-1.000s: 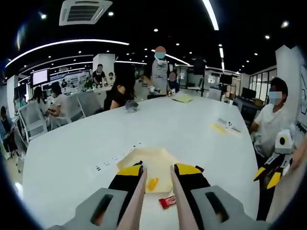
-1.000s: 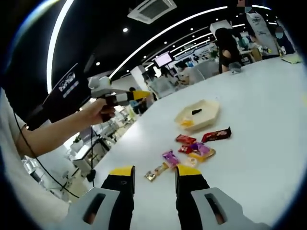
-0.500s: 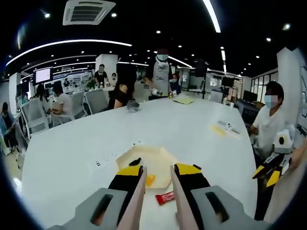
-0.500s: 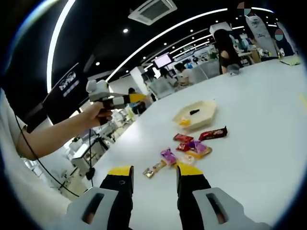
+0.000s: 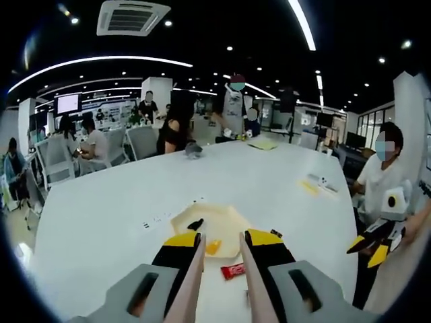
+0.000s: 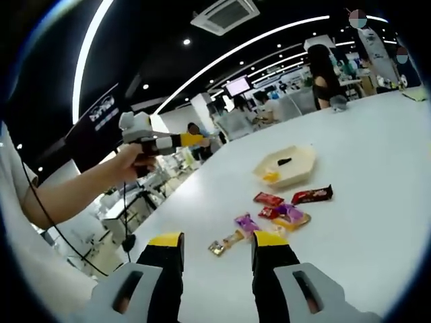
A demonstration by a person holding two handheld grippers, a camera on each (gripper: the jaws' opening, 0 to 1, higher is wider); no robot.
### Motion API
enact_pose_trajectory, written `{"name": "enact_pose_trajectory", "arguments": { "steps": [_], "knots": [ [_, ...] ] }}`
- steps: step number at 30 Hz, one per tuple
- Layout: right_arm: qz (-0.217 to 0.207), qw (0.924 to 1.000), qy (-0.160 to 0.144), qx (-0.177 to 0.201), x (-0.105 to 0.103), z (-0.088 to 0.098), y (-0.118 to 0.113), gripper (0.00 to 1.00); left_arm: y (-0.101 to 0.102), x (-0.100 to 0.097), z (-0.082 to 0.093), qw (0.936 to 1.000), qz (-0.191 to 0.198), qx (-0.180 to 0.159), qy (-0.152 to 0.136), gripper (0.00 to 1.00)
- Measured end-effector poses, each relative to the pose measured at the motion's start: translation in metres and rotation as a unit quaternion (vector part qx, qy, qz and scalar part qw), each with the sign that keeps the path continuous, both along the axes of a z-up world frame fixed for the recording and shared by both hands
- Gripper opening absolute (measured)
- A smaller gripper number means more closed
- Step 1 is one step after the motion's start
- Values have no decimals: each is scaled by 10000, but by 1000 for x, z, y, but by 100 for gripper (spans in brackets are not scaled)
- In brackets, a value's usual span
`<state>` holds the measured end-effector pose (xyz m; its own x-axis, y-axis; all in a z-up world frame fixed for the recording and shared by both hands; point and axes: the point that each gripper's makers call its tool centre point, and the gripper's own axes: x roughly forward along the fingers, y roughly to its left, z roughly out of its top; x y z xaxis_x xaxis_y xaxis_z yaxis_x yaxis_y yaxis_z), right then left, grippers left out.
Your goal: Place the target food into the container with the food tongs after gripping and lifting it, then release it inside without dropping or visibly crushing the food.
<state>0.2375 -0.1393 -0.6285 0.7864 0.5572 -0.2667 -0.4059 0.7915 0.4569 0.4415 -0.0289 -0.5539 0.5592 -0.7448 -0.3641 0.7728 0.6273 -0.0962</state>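
My left gripper (image 5: 222, 235) holds pale food tongs (image 5: 193, 272) whose two arms run along the inside of its jaws, with nothing between the arms. Just beyond its tips lies a cream tray (image 5: 225, 222) holding an orange piece (image 5: 213, 247) and a small black piece (image 5: 195, 224). A red wrapped snack (image 5: 234, 270) lies beside the tray. In the right gripper view the tray (image 6: 302, 161) sits farther out, with wrapped snacks before it: red (image 6: 268, 198), dark red bar (image 6: 312, 195), purple and yellow (image 6: 289, 214). My right gripper (image 6: 217, 239) is open and empty.
The long white table (image 5: 269, 175) has papers (image 5: 262, 144) and small items (image 5: 316, 183) at its far end. People sit and stand around it. A hand holds the left gripper (image 6: 161, 141) up at the table's left side. The right gripper (image 5: 374, 242) hangs off the table's right edge.
Both views have shifted slightly with the hands. The tray and snacks lie where they were, and neither gripper's jaws have changed.
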Motion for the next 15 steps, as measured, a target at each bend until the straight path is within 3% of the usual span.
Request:
{"name": "enact_pose_trajectory", "arguments": {
  "steps": [15],
  "knots": [
    [-59,9999,39,81,0,3,-16,42,-7,-20,-7,9997,62,-108,186,25]
  ]
}}
